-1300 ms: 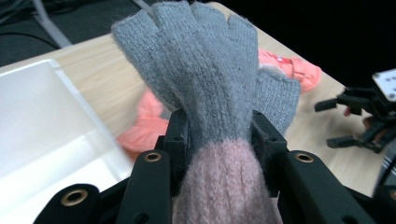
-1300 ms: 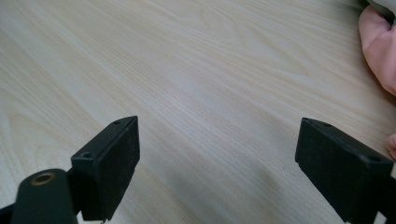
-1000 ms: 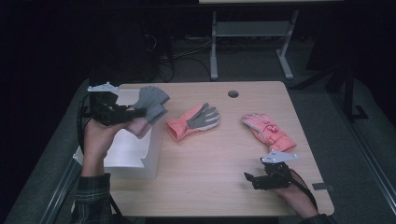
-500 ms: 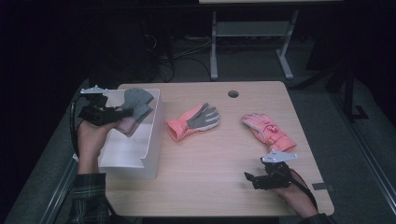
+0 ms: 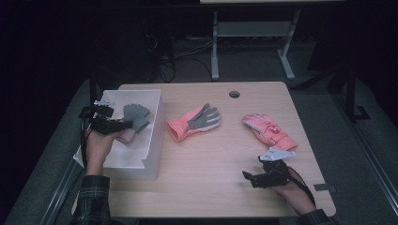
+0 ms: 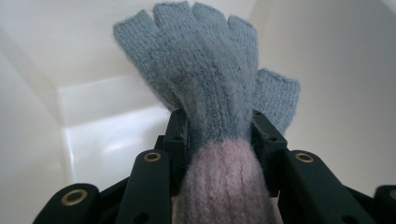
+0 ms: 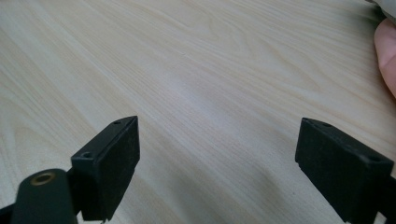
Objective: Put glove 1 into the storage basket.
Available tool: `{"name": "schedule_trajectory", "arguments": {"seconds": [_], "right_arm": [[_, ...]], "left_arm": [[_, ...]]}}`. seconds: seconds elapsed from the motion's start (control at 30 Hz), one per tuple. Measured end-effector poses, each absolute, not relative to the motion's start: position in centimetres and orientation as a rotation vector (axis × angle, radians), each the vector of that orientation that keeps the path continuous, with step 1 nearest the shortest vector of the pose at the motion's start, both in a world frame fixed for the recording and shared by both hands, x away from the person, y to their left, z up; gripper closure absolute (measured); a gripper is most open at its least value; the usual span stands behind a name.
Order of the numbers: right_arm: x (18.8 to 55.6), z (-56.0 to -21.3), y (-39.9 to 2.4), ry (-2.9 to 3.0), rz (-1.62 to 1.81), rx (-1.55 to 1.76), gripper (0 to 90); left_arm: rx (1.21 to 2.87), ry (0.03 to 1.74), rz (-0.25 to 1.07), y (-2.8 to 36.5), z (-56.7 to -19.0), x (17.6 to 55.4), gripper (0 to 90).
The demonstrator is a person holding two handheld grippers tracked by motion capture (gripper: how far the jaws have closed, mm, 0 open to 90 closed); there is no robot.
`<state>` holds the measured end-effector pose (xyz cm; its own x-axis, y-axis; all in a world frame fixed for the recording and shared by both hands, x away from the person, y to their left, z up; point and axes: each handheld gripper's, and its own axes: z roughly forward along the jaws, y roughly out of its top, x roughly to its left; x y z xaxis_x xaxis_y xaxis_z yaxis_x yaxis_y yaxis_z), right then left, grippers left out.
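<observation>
left gripper pinches grey knit glove at cuff, over white bin | right gripper spread wide, bare table beneath | risk: glove fingers drape over bin wall on release

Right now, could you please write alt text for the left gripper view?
The left hand-held gripper clamps a grey knitted glove with a pink cuff, held fingers-up inside a white bin.
</observation>
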<state>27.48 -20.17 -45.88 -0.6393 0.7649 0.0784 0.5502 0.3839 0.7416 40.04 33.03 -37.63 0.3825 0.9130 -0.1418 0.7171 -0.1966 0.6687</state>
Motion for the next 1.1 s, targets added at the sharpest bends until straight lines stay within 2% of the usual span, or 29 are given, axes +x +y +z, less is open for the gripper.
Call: {"name": "schedule_trajectory", "arguments": {"seconds": [0.2, 0.37, 0.53, 0.6, 0.93, 1.1], "right_arm": [[27.5, -45.8, -20.3, 2.369, 1.106, 1.158, 13.6], [27.4, -45.8, -20.2, 2.376, 1.12, 1.159, 13.6], [27.5, -45.8, -20.3, 2.373, 1.125, 1.159, 13.7], [27.5, -45.8, -20.3, 2.374, 1.126, 1.161, 13.6], [27.4, -45.8, -20.3, 2.38, 1.136, 1.162, 13.7], [27.4, -45.8, -20.3, 2.377, 1.137, 1.171, 13.7]], "left_arm": [[1.995, 1.443, 0.373, 33.7, -39.6, 40.7, 64.3], [2.063, 1.492, 0.418, 33.5, -40.8, 41.1, 63.8], [2.11, 1.545, 0.385, 33.3, -41.9, 41.5, 61.3], [2.141, 1.555, 0.375, 33.1, -42.2, 41.6, 57.6], [2.147, 1.59, 0.412, 32.2, -42.0, 41.7, 24.4], [2.116, 1.552, 0.435, 32.1, -40.6, 41.3, 19.2]]}}
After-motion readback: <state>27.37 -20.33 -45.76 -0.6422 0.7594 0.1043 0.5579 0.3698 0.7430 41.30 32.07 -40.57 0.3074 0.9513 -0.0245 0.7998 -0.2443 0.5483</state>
